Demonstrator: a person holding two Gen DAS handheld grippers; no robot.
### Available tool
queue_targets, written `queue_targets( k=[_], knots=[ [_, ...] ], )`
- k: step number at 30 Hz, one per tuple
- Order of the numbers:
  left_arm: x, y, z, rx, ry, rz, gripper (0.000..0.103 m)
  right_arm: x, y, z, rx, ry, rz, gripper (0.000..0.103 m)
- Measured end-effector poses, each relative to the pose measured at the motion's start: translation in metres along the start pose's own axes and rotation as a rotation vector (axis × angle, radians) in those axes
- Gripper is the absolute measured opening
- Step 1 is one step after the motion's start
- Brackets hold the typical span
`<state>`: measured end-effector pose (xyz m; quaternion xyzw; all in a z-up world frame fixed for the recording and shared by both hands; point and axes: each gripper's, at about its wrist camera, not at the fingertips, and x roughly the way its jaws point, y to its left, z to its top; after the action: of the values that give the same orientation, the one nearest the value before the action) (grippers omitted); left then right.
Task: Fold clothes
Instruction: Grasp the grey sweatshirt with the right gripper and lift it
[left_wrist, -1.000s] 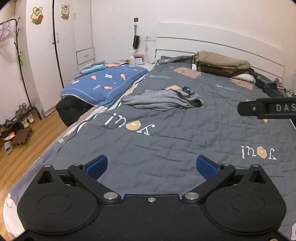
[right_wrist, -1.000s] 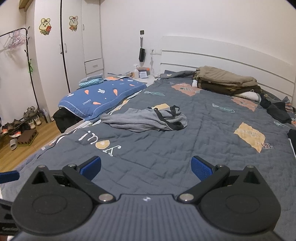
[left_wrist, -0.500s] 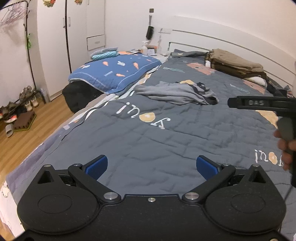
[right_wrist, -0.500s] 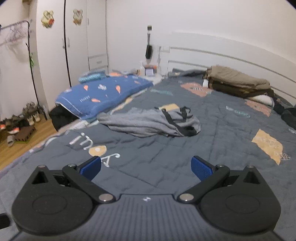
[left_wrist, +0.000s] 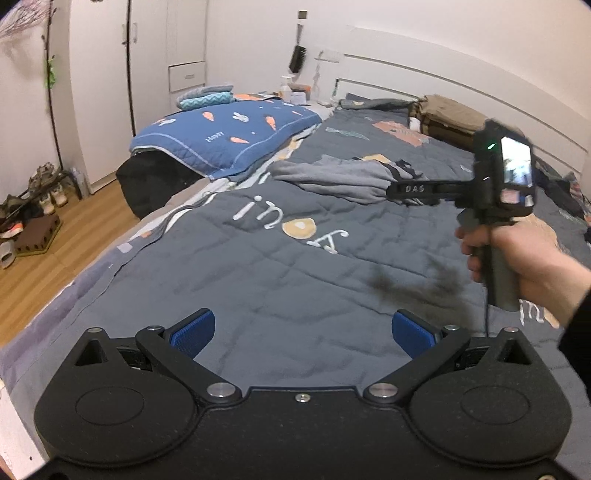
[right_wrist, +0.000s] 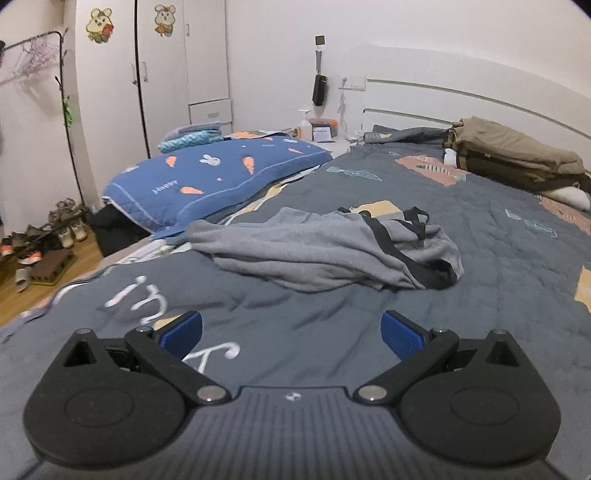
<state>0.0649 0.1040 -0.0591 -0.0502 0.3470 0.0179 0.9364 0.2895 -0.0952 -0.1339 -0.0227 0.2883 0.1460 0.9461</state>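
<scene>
A crumpled grey garment with black trim (right_wrist: 332, 247) lies on the dark grey quilt (right_wrist: 295, 314), a short way ahead of my right gripper (right_wrist: 291, 334), which is open with nothing between its blue pads. My left gripper (left_wrist: 303, 332) is also open and empty, low over the quilt (left_wrist: 258, 280) near the bed's foot. In the left wrist view the same garment (left_wrist: 343, 175) lies farther off, partly hidden by the right gripper's body (left_wrist: 491, 184), held by a hand (left_wrist: 517, 251) at the right.
A stack of folded brown and tan clothes (right_wrist: 513, 155) sits by the white headboard. A blue carrot-print pillow (right_wrist: 207, 181) lies at the bed's left edge. Shoes (right_wrist: 33, 243) stand on the wooden floor at the left, beside a white wardrobe (right_wrist: 162, 74).
The right gripper has moved forward toward the grey garment, which now looks larger. The left gripper has drawn back and turned, so the right hand and its gripper came into its view.
</scene>
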Motion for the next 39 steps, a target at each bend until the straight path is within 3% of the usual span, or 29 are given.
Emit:
queue_targets(
  k=[8, 16, 27, 33, 36, 39],
  knots=[
    [0.021, 0.035, 0.002, -0.132, -0.031, -0.036, 0.103, 0.08, 0.002, 0.004, -0.096, -0.023, -0.051, 0.102],
    [0.05, 0.052, 0.0, -0.145, 0.003, 0.003, 0.103, 0.147, -0.002, -0.001, -0.138, -0.027, -0.077, 0.101],
    [0.078, 0.065, -0.005, -0.172, 0.062, 0.016, 0.103, 0.19, -0.002, -0.001, -0.174, -0.021, -0.123, 0.101],
    [0.09, 0.055, -0.008, -0.111, 0.08, 0.026, 0.103, 0.206, -0.006, 0.0, -0.151, -0.017, -0.113, 0.101],
    [0.093, 0.051, -0.009, -0.106, 0.087, 0.024, 0.103, 0.204, -0.008, 0.001, -0.133, -0.037, -0.108, 0.085],
    [0.094, 0.047, -0.01, -0.092, 0.089, 0.026, 0.103, 0.197, -0.008, -0.001, -0.122, -0.064, -0.111, 0.061]
  ],
)
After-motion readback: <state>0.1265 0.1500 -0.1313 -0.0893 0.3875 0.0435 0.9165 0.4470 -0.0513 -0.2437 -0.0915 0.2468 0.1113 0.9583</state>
